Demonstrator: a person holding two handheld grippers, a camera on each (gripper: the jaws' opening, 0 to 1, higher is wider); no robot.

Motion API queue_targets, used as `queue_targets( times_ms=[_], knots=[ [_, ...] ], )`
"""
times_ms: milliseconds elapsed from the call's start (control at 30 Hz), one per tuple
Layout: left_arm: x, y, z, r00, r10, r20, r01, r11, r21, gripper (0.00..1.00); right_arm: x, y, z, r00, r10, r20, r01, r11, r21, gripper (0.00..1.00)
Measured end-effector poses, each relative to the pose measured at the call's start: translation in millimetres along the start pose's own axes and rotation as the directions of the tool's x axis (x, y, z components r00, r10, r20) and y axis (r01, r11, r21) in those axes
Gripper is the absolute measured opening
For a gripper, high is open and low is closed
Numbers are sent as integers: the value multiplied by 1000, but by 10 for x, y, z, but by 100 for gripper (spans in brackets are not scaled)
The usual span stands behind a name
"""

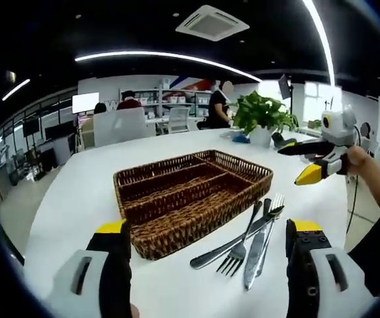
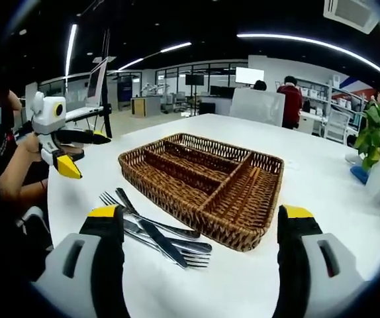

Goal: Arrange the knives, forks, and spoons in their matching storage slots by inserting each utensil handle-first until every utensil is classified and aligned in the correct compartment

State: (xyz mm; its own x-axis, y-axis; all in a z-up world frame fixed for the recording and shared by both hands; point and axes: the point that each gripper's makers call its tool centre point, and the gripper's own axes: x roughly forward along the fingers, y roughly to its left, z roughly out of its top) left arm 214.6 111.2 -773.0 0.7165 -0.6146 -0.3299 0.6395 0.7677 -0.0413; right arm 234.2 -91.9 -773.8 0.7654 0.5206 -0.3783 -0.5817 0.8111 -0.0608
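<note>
At the centre of the left gripper view sits a brown woven wicker tray with divided compartments on the white counter, its slots bare. Lower right of it lies a crossed heap of silver forks and knives, just beside the tray wall, not yet sorted. The left gripper stands wide open with nothing held, apparently squared up for a first pick. The right gripper is likewise spread wide and unloaded, facing the tray's corner, the utensils at lower left.
</note>
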Motion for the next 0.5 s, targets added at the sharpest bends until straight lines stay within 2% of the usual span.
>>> queue_targets(
  times_ms=[133, 500],
  knots=[
    [10, -1, -28, 1000, -4, -9, 4, 1000, 5, 99, -2, 29, -45, 1000, 1, -10, -1, 1000, 1, 99],
    [62, 85, 30, 1000, 14, 2, -14, 1000, 8, 99, 15, 43, -78, 1000, -11, -17, 11, 1000, 27, 99]
  ],
)
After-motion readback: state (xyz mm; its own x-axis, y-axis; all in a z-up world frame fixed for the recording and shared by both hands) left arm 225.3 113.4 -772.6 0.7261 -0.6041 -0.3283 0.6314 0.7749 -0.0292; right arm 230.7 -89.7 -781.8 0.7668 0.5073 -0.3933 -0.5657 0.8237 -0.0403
